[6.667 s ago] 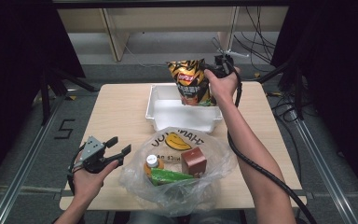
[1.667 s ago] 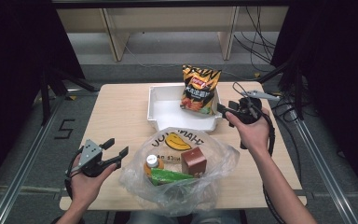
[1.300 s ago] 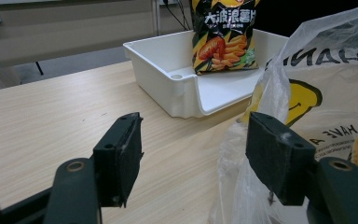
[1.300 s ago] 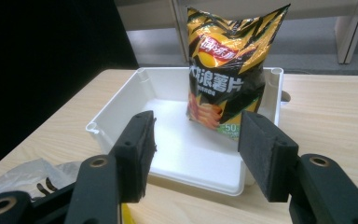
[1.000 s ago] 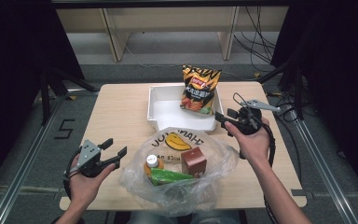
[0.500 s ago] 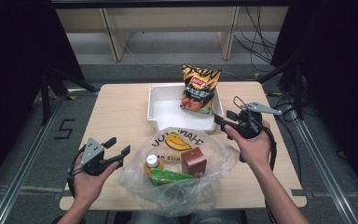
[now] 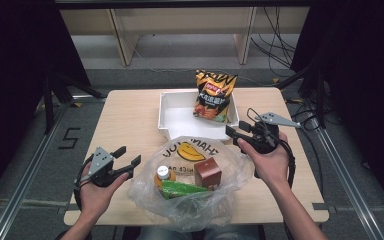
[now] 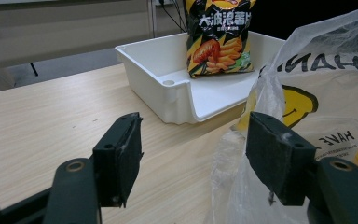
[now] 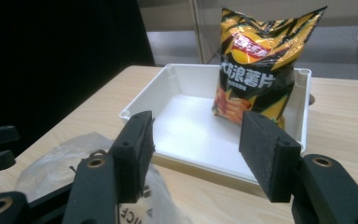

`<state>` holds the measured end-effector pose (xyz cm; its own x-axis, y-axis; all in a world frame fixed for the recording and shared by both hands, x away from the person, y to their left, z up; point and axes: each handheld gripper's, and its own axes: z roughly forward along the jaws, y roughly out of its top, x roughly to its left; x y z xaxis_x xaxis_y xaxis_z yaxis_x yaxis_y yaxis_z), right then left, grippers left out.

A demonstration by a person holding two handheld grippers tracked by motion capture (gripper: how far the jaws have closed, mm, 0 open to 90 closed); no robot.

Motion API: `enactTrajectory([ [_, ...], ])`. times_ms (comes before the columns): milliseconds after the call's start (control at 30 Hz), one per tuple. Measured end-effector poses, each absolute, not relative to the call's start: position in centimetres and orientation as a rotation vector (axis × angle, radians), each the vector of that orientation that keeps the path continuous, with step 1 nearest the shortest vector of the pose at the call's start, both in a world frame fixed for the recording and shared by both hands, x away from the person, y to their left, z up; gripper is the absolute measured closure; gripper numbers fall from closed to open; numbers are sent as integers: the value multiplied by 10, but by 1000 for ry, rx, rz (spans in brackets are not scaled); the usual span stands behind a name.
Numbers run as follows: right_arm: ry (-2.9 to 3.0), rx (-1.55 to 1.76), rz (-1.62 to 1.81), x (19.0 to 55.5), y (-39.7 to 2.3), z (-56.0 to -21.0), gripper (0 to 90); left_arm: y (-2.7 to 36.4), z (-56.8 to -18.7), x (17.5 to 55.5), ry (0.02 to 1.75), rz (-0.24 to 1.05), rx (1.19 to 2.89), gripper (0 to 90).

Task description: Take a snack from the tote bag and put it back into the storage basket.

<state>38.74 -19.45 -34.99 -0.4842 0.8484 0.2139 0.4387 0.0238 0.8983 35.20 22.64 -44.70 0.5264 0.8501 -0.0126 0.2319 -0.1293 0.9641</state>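
Note:
A yellow-and-black chip bag (image 7: 214, 95) (image 8: 219, 37) (image 9: 254, 65) stands upright against the far right wall of a white tray (image 7: 180, 120) (image 8: 168, 88) (image 9: 177, 121). My right gripper (image 7: 235, 129) (image 9: 196, 149) hovers just in front of the tray's near right corner, open and holding nothing. Its jaws point left across the tray's front. My left gripper (image 7: 129, 155) (image 8: 196, 154) is open at the table's near left, with its jaws pointing at the clear plastic bag (image 7: 190, 200) (image 8: 317, 107) (image 9: 65, 172). The bag's edge lies beside its right pad (image 8: 277, 158), not pinched.
The plastic bag, printed with a yellow smiley, holds a small capped bottle (image 7: 164, 173), a green packet (image 7: 180, 189) and a brown box (image 7: 207, 172). Bare wood (image 7: 125, 115) lies left of the tray. Cables (image 7: 305, 120) run off the table's right edge.
The right gripper has let go of the chip bag, which now stands in the tray. It has drawn back and settled near the tray's front corner. The left gripper has stayed put.

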Motion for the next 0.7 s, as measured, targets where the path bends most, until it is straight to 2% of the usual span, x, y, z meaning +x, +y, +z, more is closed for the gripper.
enactTrajectory([
  [700,1985,1251,1549,358,-181,-351,421,226,-447,352,926,702,1660,353],
])
